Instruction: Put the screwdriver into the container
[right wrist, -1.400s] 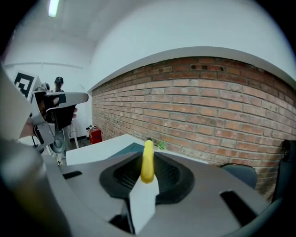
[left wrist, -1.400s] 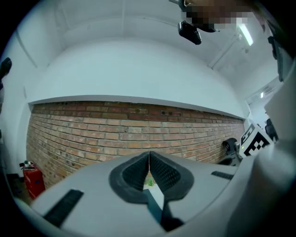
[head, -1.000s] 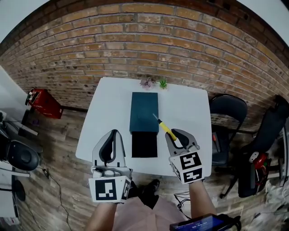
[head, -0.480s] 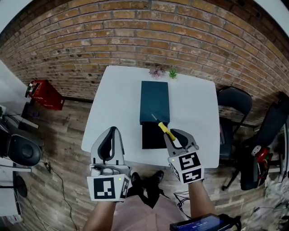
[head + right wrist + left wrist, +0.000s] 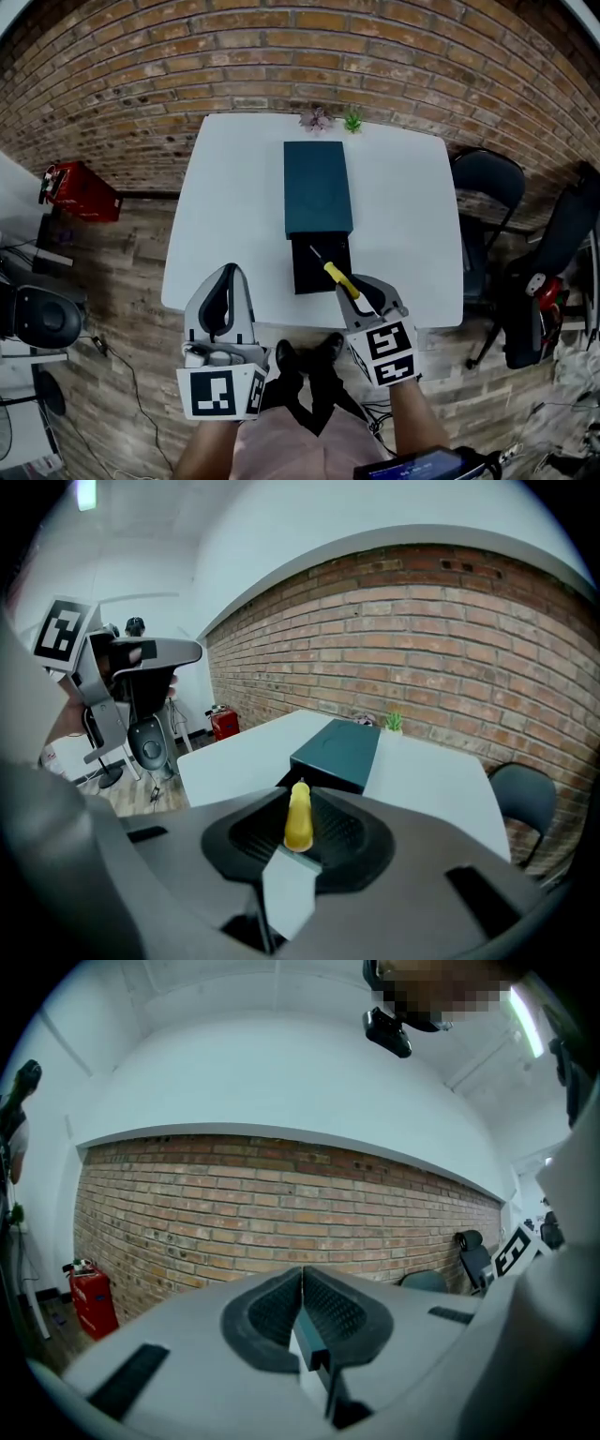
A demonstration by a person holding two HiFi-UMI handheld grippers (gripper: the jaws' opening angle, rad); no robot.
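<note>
The container (image 5: 318,187) lies in the middle of the surface (image 5: 234,206), with its open tray (image 5: 309,277) at the near end. Behind the container, at the far edge by the brick wall (image 5: 281,56), stand two small plants (image 5: 316,118). To the right of the container, beyond the surface, is a chair (image 5: 487,187). The right tongs (image 5: 361,286) are in front of the container and a little to its right, with the screwdriver (image 5: 336,275) in them. In the head view its tip shows over the tray. The left tongs (image 5: 225,277) are in front of the container, to its left, at the near edge.
</note>
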